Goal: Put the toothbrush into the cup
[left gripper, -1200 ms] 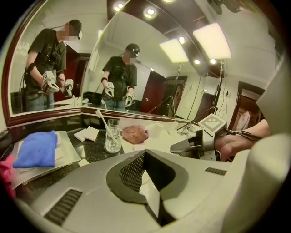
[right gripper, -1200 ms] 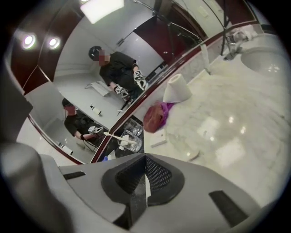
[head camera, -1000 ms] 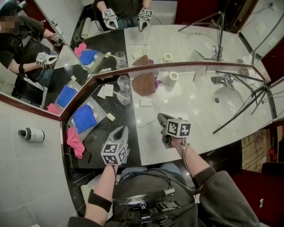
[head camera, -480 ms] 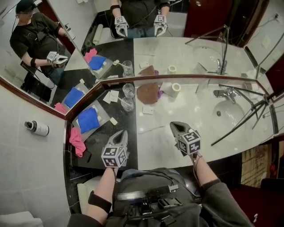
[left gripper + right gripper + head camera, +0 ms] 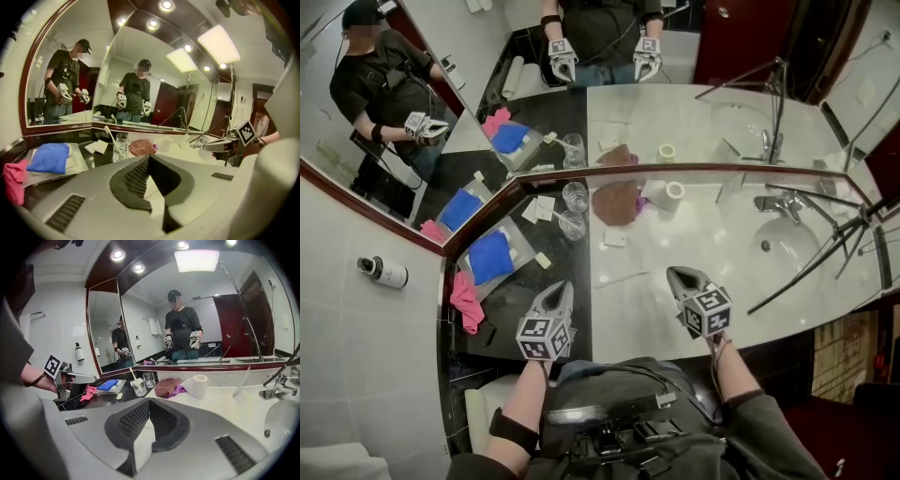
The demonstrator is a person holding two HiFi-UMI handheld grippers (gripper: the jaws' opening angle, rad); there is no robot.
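Two clear glass cups stand on the black counter by the mirror. The nearer cup (image 5: 571, 225) (image 5: 120, 143) (image 5: 138, 387) holds a white toothbrush (image 5: 110, 137) (image 5: 134, 375) that leans out to the left. The other cup (image 5: 575, 195) (image 5: 149, 379) has nothing in it. A thin pale stick (image 5: 619, 278) lies on the white counter between my grippers; I cannot tell what it is. My left gripper (image 5: 563, 285) (image 5: 149, 158) hovers shut and empty over the black counter. My right gripper (image 5: 674, 273) (image 5: 149, 402) hovers shut and empty over the white counter.
A blue cloth (image 5: 492, 256) lies on a tray with a pink cloth (image 5: 466, 300) beside it. A brown cloth (image 5: 617, 200) and a toilet roll (image 5: 672, 192) sit by the mirror. The sink (image 5: 787, 239), tap (image 5: 773, 202) and tripod legs (image 5: 825, 225) fill the right.
My right gripper has rolled about its own axis and shifted a little right and nearer to me. The left gripper has stayed put.
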